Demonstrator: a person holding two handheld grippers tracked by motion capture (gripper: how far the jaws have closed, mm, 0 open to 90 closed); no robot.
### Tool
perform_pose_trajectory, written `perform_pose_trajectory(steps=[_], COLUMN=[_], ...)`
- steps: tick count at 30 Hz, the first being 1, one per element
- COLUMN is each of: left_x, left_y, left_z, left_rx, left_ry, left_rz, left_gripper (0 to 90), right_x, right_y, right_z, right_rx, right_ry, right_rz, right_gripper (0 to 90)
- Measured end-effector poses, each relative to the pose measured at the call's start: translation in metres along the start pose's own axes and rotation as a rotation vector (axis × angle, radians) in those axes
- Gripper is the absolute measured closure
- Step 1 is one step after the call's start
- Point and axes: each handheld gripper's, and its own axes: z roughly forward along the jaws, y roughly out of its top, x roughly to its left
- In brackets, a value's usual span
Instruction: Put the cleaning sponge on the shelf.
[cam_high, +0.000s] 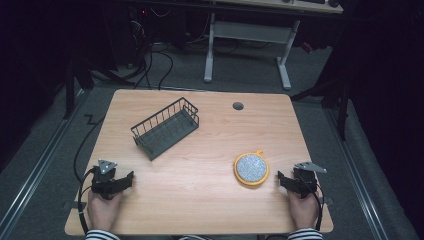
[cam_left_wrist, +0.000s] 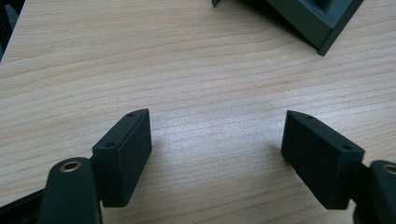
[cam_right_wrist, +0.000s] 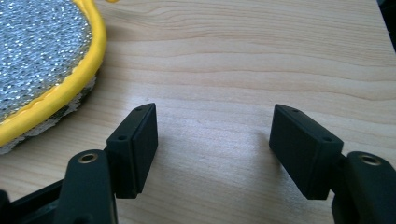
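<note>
Nothing moved yet: round scouring pad (cam_high: 251, 168) flat on worktop (cam_high: 200, 165), well apart from wire basket (cam_high: 166, 127); left hand-held gripper (cam_high: 131, 178) and right hand-held gripper (cam_high: 280, 179) wide open, empty.

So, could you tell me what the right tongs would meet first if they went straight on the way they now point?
Probably bare table: the right tongs stand open, and the scrubber lies just left of their line. They might graze its yellow rim; depth is hard to judge.

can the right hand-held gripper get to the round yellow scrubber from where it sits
Probably yes: the right hand-held gripper rests open on the table just beside the scrubber, with bare wood between them and nothing in the way.
</note>
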Motion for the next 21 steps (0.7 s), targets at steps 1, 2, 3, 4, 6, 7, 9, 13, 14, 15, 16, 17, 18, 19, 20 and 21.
perform_pose_trajectory(steps=[1,2,3,4,6,7,9,13,14,15,16,17,18,19,20,21], left_x=[0.0,0.0,0.0001,-0.0001,-0.0006,-0.0007,-0.0008,-0.0013,-0.0016,-0.0019,-0.002,-0.0024,-0.0023,-0.0021,-0.0021,-0.0019], left_y=[0.0,0.0,0.0001,0.0003,0.0007,0.0008,0.001,0.0008,0.0006,0.0003,0.0001,-0.0003,-0.0005,-0.0006,-0.0006,-0.0007], left_z=[0.0,0.0,0.0,0.0003,0.001,0.0012,0.0015,0.0013,0.0011,0.0008,0.0003,-0.0001,-0.0003,-0.0005,-0.0005,-0.0005], left_rx=[0.0,0.0,0.001,0.001,0.005,0.007,0.007,0.008,0.008,0.008,0.009,0.01,0.01,0.011,0.011,0.01], left_ry=[0.0,0.0,-0.002,-0.002,-0.006,-0.009,-0.013,-0.013,-0.011,-0.011,-0.016,-0.028,-0.032,-0.037,-0.037,-0.038], left_rz=[0.0,0.0,0.0,0.0,0.006,0.008,0.009,0.015,0.015,0.015,0.02,0.03,0.036,0.038,0.038,0.04], left_gripper=[24.8,24.8,24.6,23.4,21.1,21.1,19.4,19.6,19.6,19.6,19.6,19.5,19.4,19.4,19.4,19.5], right_x=[0.0006,0.0006,0.0009,0.0011,0.0012,0.0012,0.0014,0.0014,0.0014,0.0014,0.0014,0.0014,0.0014,0.0014,0.0014,0.0014], right_y=[-0.0001,-0.0001,-0.0002,-0.0002,-0.0002,-0.0002,-0.0002,-0.0002,-0.0002,-0.0002,-0.0002,-0.0002,-0.0002,-0.0002,-0.0002,-0.0002], right_z=[-0.0003,-0.0003,-0.0002,-0.0002,-0.0001,-0.0001,-0.0003,-0.0003,-0.0003,-0.0003,-0.0003,-0.0003,-0.0003,-0.0003,-0.0003,-0.0003], right_rx=[0.002,0.002,0.0,0.001,0.002,0.002,0.004,0.004,0.004,0.004,0.004,0.004,0.004,0.004,0.004,0.004], right_ry=[0.001,0.001,0.003,0.005,0.007,0.007,0.01,0.01,0.01,0.01,0.01,0.01,0.01,0.01,0.01,0.01], right_rz=[-0.002,-0.002,-0.003,-0.002,-0.004,-0.004,-0.009,-0.009,-0.009,-0.009,-0.009,-0.009,-0.009,-0.009,-0.009,-0.009], right_gripper=[32.7,32.7,32.4,32.0,31.2,31.2,31.0,30.9,30.9,30.9,31.0,30.9,30.9,31.0,30.9,30.9])
